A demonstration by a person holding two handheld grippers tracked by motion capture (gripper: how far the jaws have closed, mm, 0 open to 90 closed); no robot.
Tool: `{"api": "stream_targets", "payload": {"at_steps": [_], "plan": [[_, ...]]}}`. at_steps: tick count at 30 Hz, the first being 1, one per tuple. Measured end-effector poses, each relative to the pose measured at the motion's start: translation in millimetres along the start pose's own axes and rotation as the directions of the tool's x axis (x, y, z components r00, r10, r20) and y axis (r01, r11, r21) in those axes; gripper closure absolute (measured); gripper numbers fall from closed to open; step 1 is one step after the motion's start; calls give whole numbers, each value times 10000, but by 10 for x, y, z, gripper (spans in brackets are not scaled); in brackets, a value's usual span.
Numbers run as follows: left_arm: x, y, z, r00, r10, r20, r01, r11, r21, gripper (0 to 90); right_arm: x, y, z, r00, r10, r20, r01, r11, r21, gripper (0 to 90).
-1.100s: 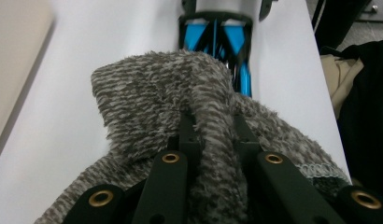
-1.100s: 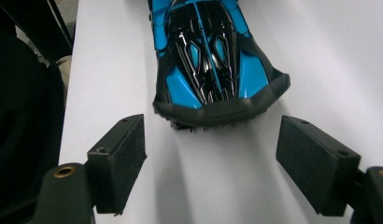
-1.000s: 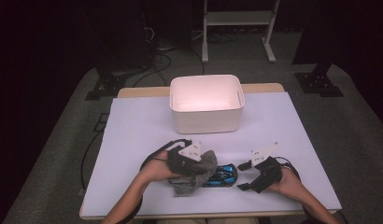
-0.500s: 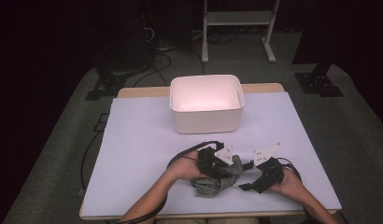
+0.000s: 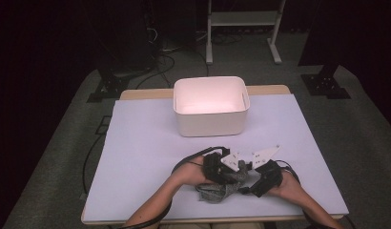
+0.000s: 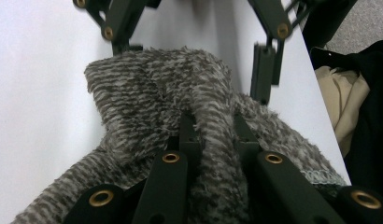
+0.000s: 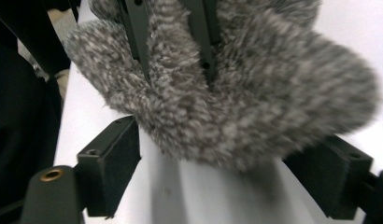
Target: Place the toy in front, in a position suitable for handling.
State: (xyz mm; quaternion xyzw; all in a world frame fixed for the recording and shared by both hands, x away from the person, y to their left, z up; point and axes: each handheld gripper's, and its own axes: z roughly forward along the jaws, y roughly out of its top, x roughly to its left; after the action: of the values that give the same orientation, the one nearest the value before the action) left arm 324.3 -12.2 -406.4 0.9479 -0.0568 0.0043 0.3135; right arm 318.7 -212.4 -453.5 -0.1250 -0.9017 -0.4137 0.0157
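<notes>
At the bench's near edge, the left gripper [image 6: 213, 135] clenched a fuzzy grey striped sock [image 5: 217, 188] while the right gripper [image 7: 227, 172], jaws just widened around its toe, risked snagging loose pile.

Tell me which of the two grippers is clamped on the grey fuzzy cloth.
The left gripper: it pinches a fold of the fuzzy grey cloth, while the right gripper stands wide open beside it.

Grey fuzzy sock [image 6: 199, 140] cut off at bottom edge, in left gripper view; fold masking inner fingers [image 6: 189, 135]. In right gripper view, sock top cropped, pile blurred. Earlier-seen blue item now hidden.
</notes>
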Motion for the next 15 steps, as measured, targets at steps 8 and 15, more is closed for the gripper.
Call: {"api": "stream_targets", "payload": {"at_steps": [8,15], "plan": [[13,7,4,9999,-56,85,56,10000,23,795,7,33,161,9987,-435,262,429,9988,221,216],[16,10,-45,10000,36,-36,-35,9999,116,794,16,18,167,9973,-626,380,621,9980,139,236]]}}
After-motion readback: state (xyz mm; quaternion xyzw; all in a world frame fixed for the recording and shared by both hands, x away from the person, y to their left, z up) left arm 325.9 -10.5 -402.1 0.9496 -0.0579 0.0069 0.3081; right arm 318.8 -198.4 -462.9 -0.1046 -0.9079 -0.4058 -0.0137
